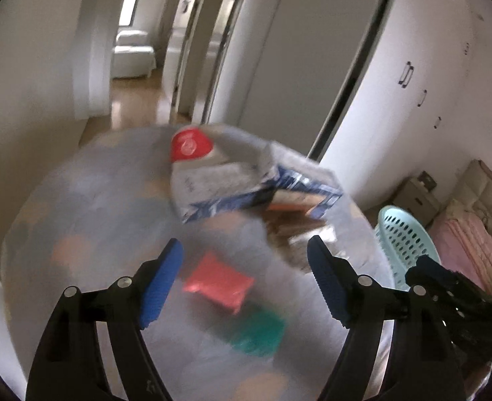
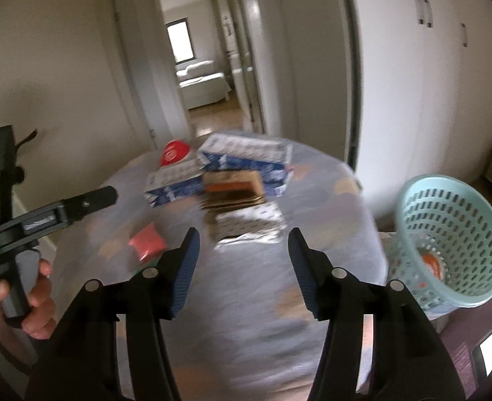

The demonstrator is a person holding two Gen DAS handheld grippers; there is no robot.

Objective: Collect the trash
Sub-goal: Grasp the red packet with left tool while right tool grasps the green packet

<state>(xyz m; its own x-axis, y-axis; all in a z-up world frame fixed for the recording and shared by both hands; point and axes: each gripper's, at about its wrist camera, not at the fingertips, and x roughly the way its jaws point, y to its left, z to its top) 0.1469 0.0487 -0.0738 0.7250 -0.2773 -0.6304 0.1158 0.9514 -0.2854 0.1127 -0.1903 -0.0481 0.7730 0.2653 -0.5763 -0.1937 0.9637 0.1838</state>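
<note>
Both the left claw point(image 1: 246, 280) and right claw point(image 2: 244, 267) gape empty over blurred, seemingly wrapper-strewn table point(image 2: 262, 300).

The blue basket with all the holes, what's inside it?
Inside the blue basket, the right wrist view shows one orange and white thing near the bottom. It is too blurry to name. The basket's wall hides the rest of the bottom.

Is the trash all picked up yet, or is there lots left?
Just begun. Done: one orange piece lies in the blue basket. In hand: nothing; the left gripper and right gripper are both open and empty. Left on the table: the red packet, a green packet, blue-and-white wrappers and a brown pack.
</note>
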